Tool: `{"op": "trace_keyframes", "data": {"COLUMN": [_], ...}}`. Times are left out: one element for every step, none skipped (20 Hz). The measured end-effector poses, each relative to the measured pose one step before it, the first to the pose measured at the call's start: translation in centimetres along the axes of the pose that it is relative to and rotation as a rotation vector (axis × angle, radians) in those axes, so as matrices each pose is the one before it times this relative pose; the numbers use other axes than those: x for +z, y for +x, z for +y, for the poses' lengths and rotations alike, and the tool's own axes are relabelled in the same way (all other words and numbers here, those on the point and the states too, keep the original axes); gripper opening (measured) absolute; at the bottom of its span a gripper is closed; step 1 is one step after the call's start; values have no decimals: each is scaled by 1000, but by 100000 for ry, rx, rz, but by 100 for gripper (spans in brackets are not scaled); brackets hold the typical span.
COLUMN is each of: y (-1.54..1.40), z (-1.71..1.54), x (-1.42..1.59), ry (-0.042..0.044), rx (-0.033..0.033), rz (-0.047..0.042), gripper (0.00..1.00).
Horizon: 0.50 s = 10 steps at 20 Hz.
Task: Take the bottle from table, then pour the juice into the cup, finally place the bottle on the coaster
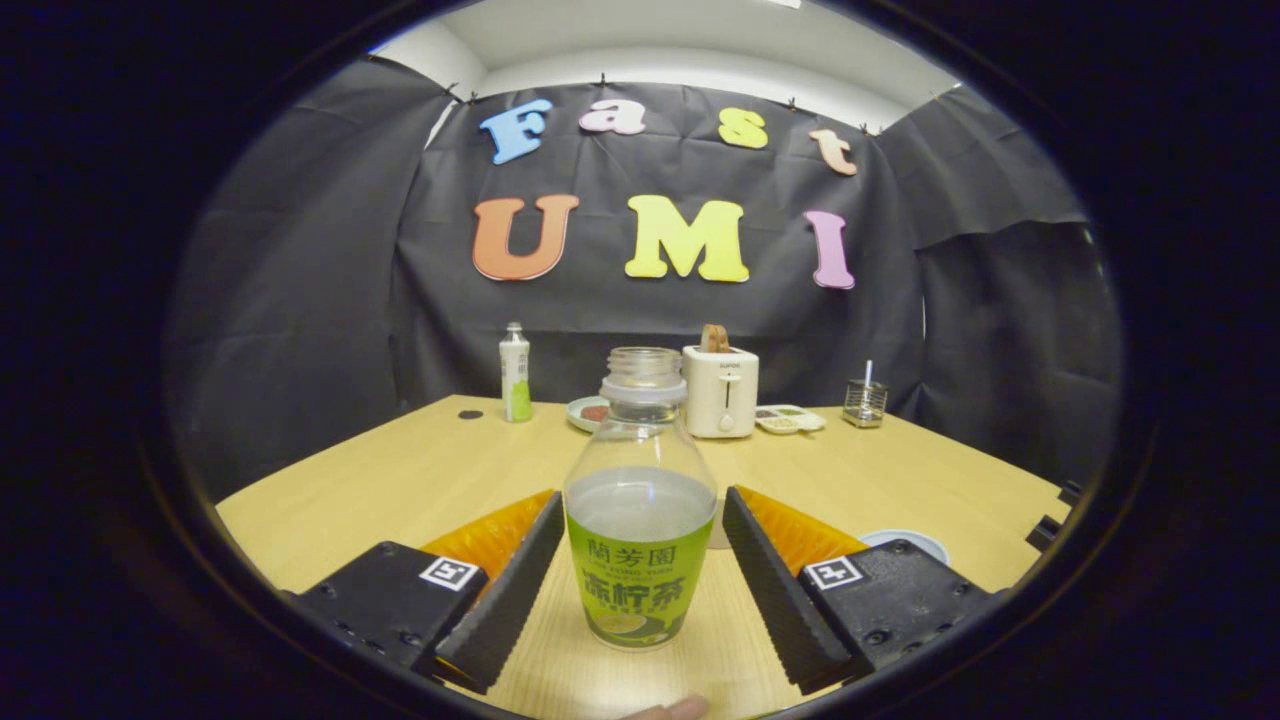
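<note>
I was on the first step, taking the bottle (640,510). It stood uncapped near the table's (400,480) front edge, between my gripper's (638,575) spread fingers, touching neither. Next I judged I needed to close squarely on its labelled body, then lift.

i am holding my gripper (640,575) level with its fingers (505,590) spread wide, one flanking each side of the bottle (640,520), neither touching it.
</note>
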<state>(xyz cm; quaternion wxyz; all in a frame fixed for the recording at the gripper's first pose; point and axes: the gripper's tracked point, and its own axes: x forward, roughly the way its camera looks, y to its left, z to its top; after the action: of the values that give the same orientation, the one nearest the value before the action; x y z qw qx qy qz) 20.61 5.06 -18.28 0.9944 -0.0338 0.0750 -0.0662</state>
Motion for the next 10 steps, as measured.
{"op": "trace_keyframes", "data": {"y": [132,-381,68,-339,-575,-400,-534,-466,-544,-584], "z": [422,216,197,259,127,19,-5,11,217,340], "x": [309,87,-14,177,206,310,271,286,415,629], "ry": [-1813,-716,-1157,-11,1356,1726,1916,1853,1790,2118], "rx": [-866,-1211,-486,523,634,361,349,194,1024,1305], "rz": [903,45,1228,61,-459,-710,-156,-124,-551,-1116], "gripper": [93,84,83,82,81,81,81,81,81,81]}}
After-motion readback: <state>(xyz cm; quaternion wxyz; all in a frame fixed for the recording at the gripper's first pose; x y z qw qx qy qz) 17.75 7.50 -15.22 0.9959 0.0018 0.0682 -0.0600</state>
